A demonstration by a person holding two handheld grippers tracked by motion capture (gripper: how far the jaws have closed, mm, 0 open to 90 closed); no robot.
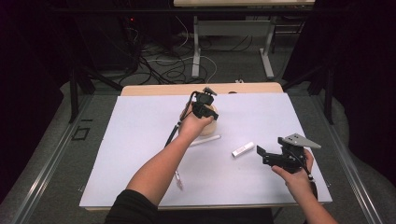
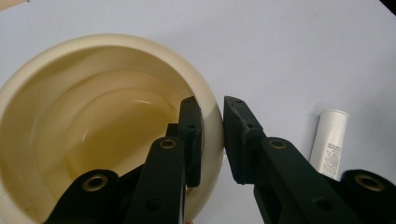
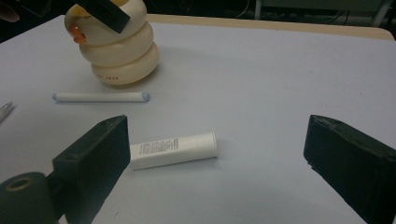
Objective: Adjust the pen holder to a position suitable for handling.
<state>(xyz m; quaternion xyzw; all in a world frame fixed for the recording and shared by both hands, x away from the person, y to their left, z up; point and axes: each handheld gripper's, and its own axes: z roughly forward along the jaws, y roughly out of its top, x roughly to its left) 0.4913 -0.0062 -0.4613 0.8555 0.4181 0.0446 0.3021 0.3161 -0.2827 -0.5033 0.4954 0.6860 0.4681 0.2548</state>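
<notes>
The left forearm stretches forward across the table, and its left gripper (image 2: 212,140) points down, clamped on the rim of the cream ribbed cup (image 2: 93,112), one jaw inside and one outside. The right gripper (image 3: 215,158) rests low and level with jaws spread wide, the white tube (image 3: 173,149) lying just ahead between them.

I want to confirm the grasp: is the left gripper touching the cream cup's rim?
Touching. The left gripper view shows the left gripper clamped on the cream cup, one pad inside the rim and one outside against the wall.
</notes>
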